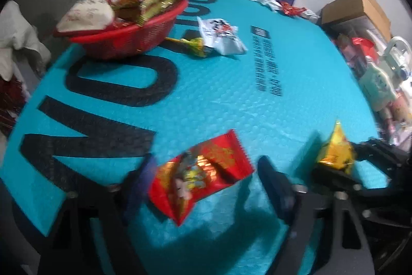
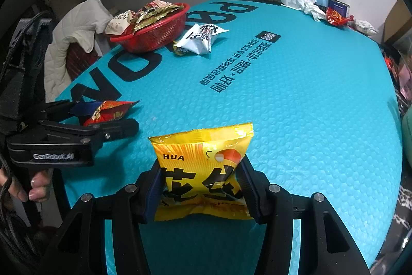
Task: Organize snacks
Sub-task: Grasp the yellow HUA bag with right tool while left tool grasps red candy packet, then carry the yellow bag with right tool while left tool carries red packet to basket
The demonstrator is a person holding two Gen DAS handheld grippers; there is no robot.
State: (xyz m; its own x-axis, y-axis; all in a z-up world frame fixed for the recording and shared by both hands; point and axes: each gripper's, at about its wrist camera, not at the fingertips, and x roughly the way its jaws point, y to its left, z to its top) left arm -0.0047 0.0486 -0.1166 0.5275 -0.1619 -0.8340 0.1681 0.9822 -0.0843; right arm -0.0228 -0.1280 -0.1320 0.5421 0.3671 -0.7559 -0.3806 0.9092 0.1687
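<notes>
- Only the right wrist view shows the printed front of the glossy yellow crinkled snack packet (image 2: 203, 172), pinched upright between the right gripper (image 2: 202, 187) fingers (image 2: 154, 187) — both pads press its sides.
- The left wrist view shows the same packet only as a yellow corner (image 1: 334, 148), off to the right of the left gripper (image 1: 203, 182).
- The left gripper's fingers (image 1: 273, 179) stand part-way apart around a shiny red foil snack packet (image 1: 200, 172); blur hides whether the pads touch it, and the right wrist view (image 2: 108, 114) shows it between them without settling that.
- A hand (image 2: 33, 184) holding the left gripper's handle appears only in the right wrist view.
- Well beyond both pairs of fingers sits a red plastic mesh basket (image 2: 154, 35) heaped with packets, with a white crumpled packet (image 2: 200, 39) just beside it.
- Everything rests on a turquoise dimpled mat (image 2: 309, 107) with big dark letters.
</notes>
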